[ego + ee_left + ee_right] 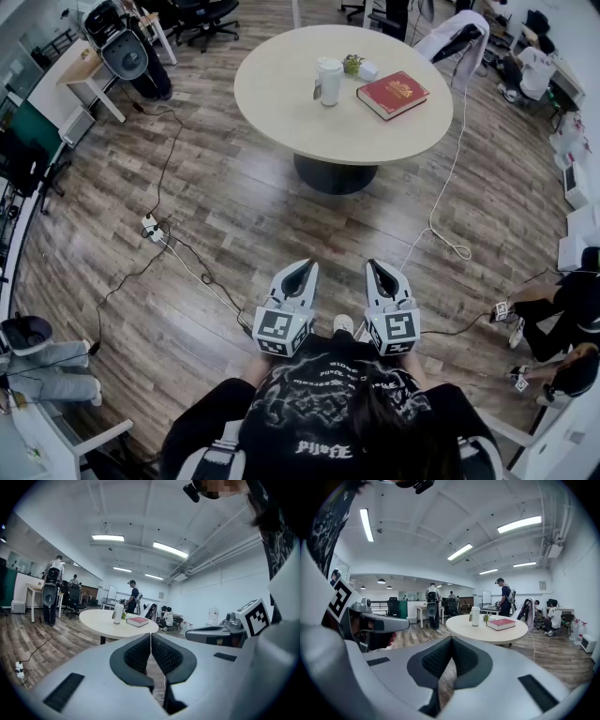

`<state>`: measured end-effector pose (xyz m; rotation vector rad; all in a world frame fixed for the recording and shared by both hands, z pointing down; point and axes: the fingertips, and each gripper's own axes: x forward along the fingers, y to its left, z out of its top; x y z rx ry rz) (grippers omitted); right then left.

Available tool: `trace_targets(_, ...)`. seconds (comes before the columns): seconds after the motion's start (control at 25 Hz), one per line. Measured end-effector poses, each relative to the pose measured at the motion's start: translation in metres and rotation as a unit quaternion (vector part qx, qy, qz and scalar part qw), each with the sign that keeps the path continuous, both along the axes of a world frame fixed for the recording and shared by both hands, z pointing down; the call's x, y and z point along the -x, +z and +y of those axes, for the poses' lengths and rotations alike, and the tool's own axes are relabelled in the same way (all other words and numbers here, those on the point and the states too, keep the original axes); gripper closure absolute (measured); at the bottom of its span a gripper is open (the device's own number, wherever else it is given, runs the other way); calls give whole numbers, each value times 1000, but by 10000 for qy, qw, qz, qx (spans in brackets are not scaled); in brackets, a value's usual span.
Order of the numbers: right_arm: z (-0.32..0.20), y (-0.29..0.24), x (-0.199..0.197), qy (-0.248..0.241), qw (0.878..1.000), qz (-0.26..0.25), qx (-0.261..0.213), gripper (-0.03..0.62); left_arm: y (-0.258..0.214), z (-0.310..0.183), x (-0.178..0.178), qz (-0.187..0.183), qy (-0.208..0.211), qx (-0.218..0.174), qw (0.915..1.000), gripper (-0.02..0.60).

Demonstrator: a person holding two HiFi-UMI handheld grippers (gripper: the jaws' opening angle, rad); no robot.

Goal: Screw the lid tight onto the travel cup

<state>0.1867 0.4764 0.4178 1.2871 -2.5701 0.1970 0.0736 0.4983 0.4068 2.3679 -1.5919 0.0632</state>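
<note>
jaws on both tools are pressed together with nothing between them: the left gripper (150, 638) and the right gripper (451, 642) each show dark ribbed pads meeting along a closed seam. from the head view the pair (302, 267) (377, 267) is held side by side just in front of the person's chest, pointing slightly downward over the brown wood-plank floor (216, 216).

well apart from them stands the round pale wooden table (281, 131). on it the white cylindrical travel cup (329, 82) stands upright near the far middle, with a small green potted plant (352, 64) just beside it and a red hardcover book (392, 94) near its right. the cup's lid (329, 65) seems to sit on top, though whether it is threaded down is too small to tell. a white cable (450, 246) trails across the floor between table and person.

judged from this, the task has not begun; the step in hand is the approach. the next move calls for closing the gap to the table and opening both claws, probably one to steady the cup body and one to take the lid for turning. the cable on the floor is worth stepping around.
</note>
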Motion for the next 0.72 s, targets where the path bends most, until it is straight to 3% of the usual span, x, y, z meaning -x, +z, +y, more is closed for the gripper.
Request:
trace_targets(0.56, -2, 5, -17, 20, 9999, -125, 100, 586, 0, 3, -8, -9, -144, -40, 9999, 546)
trace_targets(0.64, 1, 6, -15, -31, 9997, -197, 145, 564, 2, 6, -8, 20, -77, -17, 10000, 498)
trace_targets(0.72, 6, 6, -8, -217, 9992, -274, 189, 455, 4, 10, -8, 52, 22, 5, 10000, 406)
